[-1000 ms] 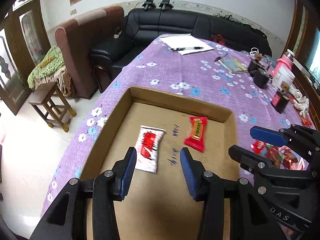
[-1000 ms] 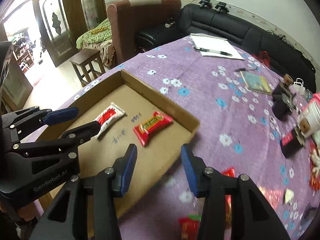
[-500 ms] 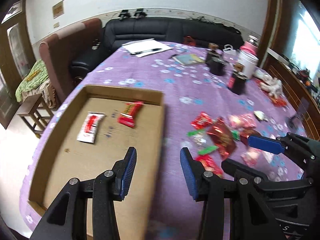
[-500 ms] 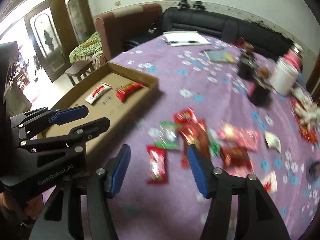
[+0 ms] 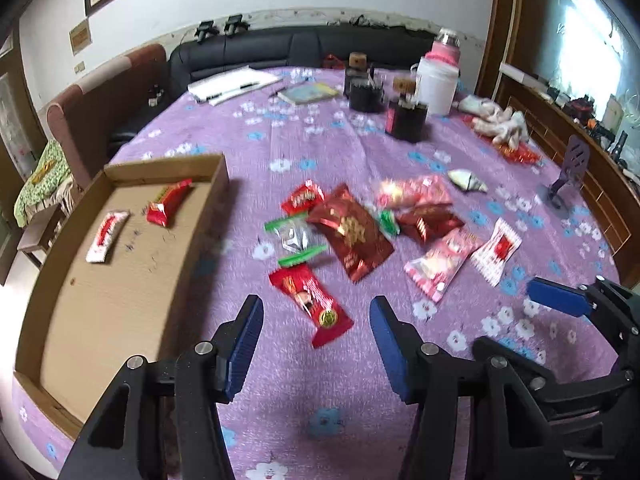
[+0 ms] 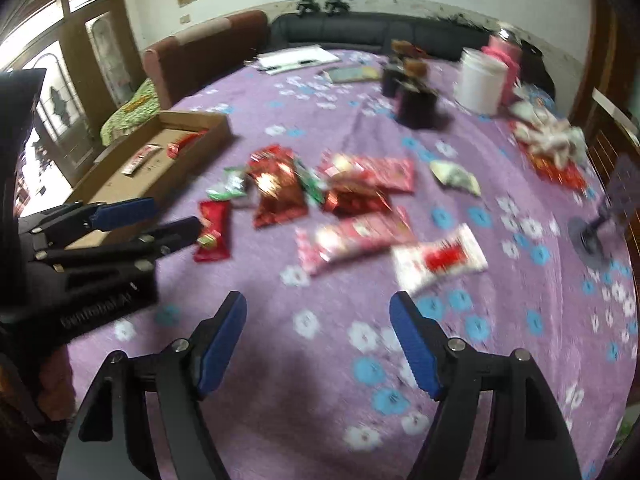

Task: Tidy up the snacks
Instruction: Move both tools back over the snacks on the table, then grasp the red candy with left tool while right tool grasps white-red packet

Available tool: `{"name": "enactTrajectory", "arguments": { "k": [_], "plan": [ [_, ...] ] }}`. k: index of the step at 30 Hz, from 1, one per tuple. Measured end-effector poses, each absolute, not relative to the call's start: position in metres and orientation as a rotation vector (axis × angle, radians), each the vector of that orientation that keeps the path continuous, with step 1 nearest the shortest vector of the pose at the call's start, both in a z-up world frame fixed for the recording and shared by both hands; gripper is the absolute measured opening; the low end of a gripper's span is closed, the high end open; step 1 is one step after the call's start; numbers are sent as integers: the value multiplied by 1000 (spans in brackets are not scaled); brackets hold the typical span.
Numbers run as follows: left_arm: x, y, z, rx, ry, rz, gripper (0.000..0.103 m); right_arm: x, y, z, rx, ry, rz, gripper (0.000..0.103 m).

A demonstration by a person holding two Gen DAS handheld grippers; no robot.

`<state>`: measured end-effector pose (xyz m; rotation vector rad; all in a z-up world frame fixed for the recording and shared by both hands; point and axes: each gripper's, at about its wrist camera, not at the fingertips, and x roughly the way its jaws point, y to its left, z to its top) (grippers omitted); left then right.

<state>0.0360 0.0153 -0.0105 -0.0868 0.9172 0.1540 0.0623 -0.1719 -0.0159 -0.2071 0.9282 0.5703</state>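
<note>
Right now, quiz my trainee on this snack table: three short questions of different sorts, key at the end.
1. True or false: the left gripper is shut on a snack.
2. How many snacks lie in the cardboard tray?
3. Which snack lies nearest the left gripper? A) white-and-red packet B) red bar C) large dark-red pouch

Key: 1 false, both it and the right gripper are open and empty; 2 two; 3 B.

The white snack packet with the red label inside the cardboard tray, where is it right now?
In the left wrist view the white red-labelled snack packet lies flat on the shallow cardboard tray floor at far left, beside the red candy bar.
</note>
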Motion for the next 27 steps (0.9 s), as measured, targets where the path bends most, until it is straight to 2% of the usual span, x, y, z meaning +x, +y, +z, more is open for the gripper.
{"name": "enactTrajectory", "arguments": {
  "k": [11,15,18,23,27],
  "plan": [
    [56,33,-37,-87,1036,169,59,92,-201,-37,-198,968,479,73],
    [63,41,-32,-112,1054,156,59,123,-202,-39,-160,1013,440,73],
    [73,50,-28,-160,1083,137,59,150,-213,-47,-24,1094,397,73],
    [91,61,-29,-258,1155,111,59,166,-218,-46,54,1106,315,73],
    [98,50,-34,-213,1175,123,59,172,-213,-48,22,1101,272,73]
  ]
}}
